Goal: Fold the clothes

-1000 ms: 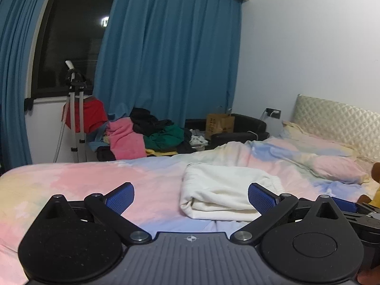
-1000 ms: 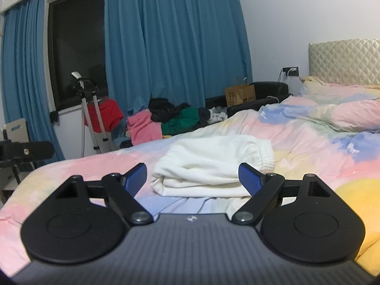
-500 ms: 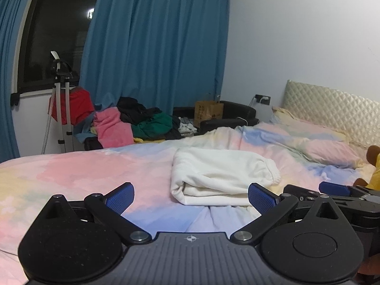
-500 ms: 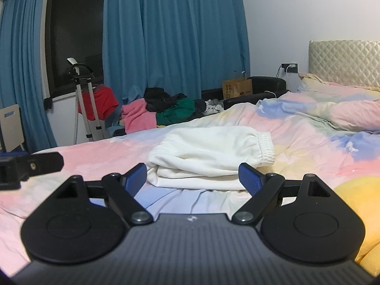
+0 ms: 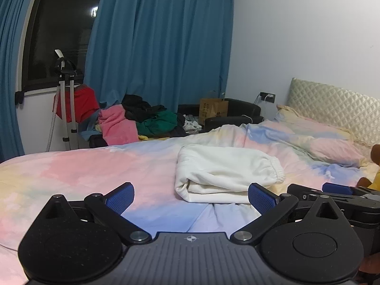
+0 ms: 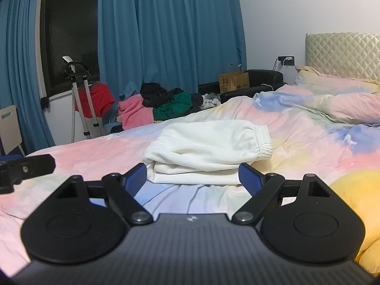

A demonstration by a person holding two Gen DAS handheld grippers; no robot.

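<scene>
Both grippers drawn slightly closer to the folded white pants (image 6: pixel 204 147), left gripper (image 5: pixel 190 196) and right gripper (image 6: pixel 192 178) spread wide, empty, pants' underside hidden, pastel bed (image 5: pixel 83 171), blue curtains (image 5: pixel 161 47).

both grippers nearer the folded white garment (image 6: pixel 209 152), right gripper (image 6: pixel 191 178) closest

Garment (image 6: pixel 209 142): plain white, ribbed cuff. Bedsheet (image 5: pixel 90 173): pastel tie-dye, pink, blue, yellow, some green. Pillow (image 5: pixel 315 137): same pastel print. Curtains (image 5: pixel 161 47): solid blue. Headboard (image 5: pixel 337 104): cream, diamond quilted. Pile (image 6: pixel 166 104): pink, black, green pieces. Cloth on stand (image 5: pixel 78 102): red. Bag (image 6: pixel 234 82): brown with dark print. Plush (image 6: pixel 356 197): yellow. Both tools black with blue pads (image 5: pixel 120 197). Wall (image 5: pixel 296 35): white.
</scene>
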